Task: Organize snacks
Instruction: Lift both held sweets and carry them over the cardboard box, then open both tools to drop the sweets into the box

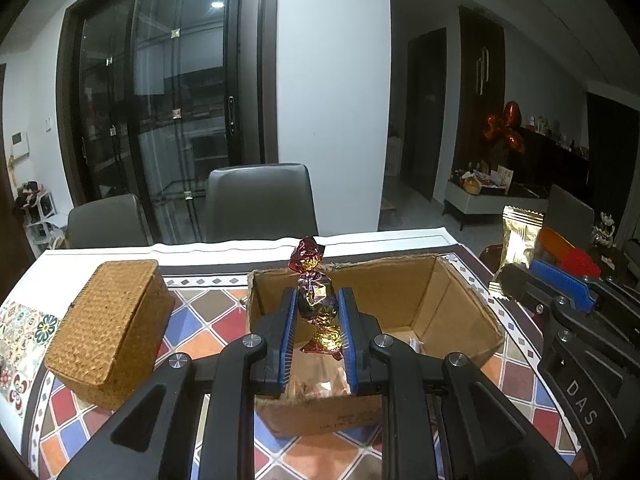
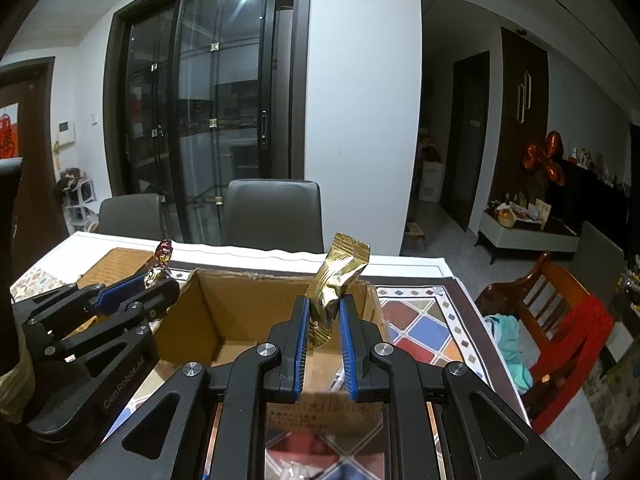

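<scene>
1. Over the table (image 1: 208, 250), above an open carton (image 1: 460, 304), both grippers hang side by side, pointing toward the far chairs (image 1: 260, 200).
2. Left gripper (image 1: 318, 316): blue pads clamped on a twist-wrapped candy (image 1: 316, 300), red and gold foil, held upright; one twisted end rises above the fingertips, the other flares out below between the pads.
3. Right gripper (image 2: 324, 316): pads clamped on the lower part of a gold sachet (image 2: 336, 284); its serrated top edge stands clear above the fingers, leaning slightly right.
4. In the left view the sachet shows at far right, beyond the carton's right wall. In the right view the candy shows at far left, past the carton's left corner.
5. Carton: flaps cut off, rough rim. A few pale wrapped items lie on its floor; too small to identify.
6. A wicker box (image 1: 108, 328), lid closed, sits on the patterned cloth (image 1: 208, 320) just left of the carton.
7. A red wooden chair (image 2: 560, 320) stands off the table's right edge.
</scene>
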